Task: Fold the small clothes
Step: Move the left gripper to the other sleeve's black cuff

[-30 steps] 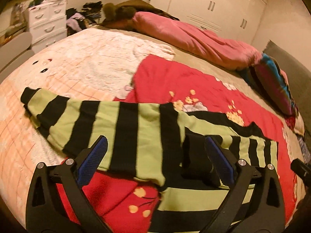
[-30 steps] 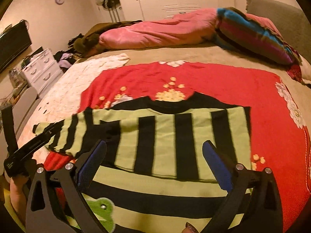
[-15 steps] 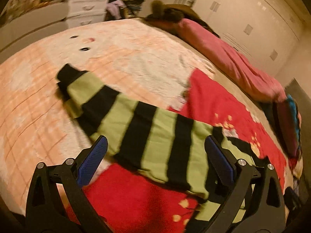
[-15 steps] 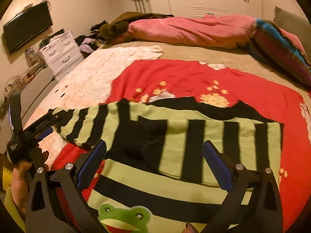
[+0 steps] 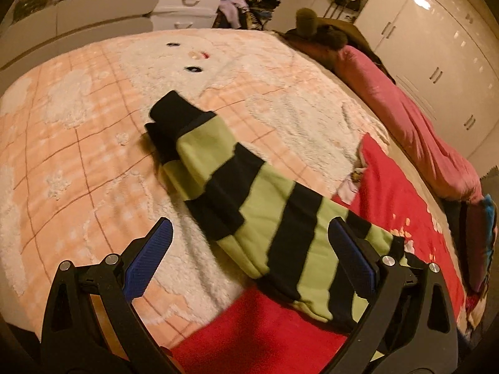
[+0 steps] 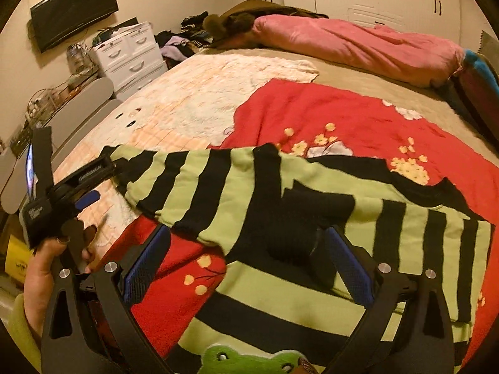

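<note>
Swung leftward since a second ago, the left wrist view now centres on the outstretched sleeve (image 5: pixel 237 193) of the striped sweater (image 6: pixel 312 218), where the sweater's body had filled the frame. The sleeve is seen running from the black cuff (image 5: pixel 174 112) at centre frame down to the lower right, laid across the cream-and-peach fleece blanket (image 5: pixel 78 155) and onto the red floral blanket (image 5: pixel 405 193).

In the right wrist view the sweater's body is spread over the red blanket in the lower half of the frame, with a green frog patch (image 6: pixel 249 358) at the bottom edge.

The left gripper (image 5: pixel 249 268) is held with its jaws wide apart and nothing between them, poised over the upper sleeve. The right gripper (image 6: pixel 246 265) is likewise spread and empty above the sweater's shoulder area.

The knit is judged soft, light and limp, likely to drape and bunch rather than hold a crease, and unlikely to slip from the ribbed pads. The cuff is judged the best place to be pinched, so the sleeve can be carried across the body.
</note>
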Demonstrator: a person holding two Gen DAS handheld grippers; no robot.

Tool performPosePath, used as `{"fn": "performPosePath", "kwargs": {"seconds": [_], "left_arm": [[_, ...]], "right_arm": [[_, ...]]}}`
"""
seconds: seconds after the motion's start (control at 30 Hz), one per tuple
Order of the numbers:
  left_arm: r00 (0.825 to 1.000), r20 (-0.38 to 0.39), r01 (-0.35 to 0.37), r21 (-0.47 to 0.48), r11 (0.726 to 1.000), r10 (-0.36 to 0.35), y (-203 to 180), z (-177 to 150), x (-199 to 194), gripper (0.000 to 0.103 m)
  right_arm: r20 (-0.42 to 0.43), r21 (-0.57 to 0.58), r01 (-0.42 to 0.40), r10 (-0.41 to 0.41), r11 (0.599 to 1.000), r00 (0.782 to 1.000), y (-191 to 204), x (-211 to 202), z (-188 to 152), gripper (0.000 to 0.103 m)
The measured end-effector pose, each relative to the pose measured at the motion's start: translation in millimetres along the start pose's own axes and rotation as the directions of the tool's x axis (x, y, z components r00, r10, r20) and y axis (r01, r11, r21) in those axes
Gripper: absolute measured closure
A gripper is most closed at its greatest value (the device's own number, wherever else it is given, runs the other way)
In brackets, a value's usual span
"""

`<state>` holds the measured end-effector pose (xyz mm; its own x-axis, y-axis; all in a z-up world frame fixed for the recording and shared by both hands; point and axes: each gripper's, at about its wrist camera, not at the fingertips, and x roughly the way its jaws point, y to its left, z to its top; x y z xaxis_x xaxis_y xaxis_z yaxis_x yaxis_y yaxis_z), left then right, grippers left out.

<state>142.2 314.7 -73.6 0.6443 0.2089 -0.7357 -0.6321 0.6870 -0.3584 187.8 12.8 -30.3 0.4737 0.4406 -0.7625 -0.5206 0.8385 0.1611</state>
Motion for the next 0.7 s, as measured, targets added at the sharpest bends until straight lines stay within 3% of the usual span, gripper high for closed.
{"fn": "performPosePath", "kwargs": {"seconds": [0.4, 0.6, 0.63, 0.7], "left_arm": [[0.998, -0.019, 0.048, -0.204, 0.978, -0.053, 44, 10, 34, 0.009], [0.997, 0.038, 0.072, -0.257, 0.964, -0.065, 54, 21, 36, 0.01], [0.998, 0.038, 0.063, -0.25, 0.966, -0.055, 55, 24, 40, 0.011], [0.998, 0.036, 0.058, -0.255, 0.965, -0.051, 60, 26, 48, 0.032]], "right_arm": [[-0.045, 0.049, 0.002, 0.0, 0.999, 0.999, -13, 15, -16, 0.004], [-0.057, 0.066, -0.006, 0.009, 0.998, 0.998, -14, 20, -20, 0.004], [-0.06, 0.061, -0.007, 0.011, 0.998, 0.998, -13, 21, -21, 0.004], [-0.063, 0.042, -0.008, 0.011, 0.999, 0.998, -9, 25, -20, 0.004]]}}
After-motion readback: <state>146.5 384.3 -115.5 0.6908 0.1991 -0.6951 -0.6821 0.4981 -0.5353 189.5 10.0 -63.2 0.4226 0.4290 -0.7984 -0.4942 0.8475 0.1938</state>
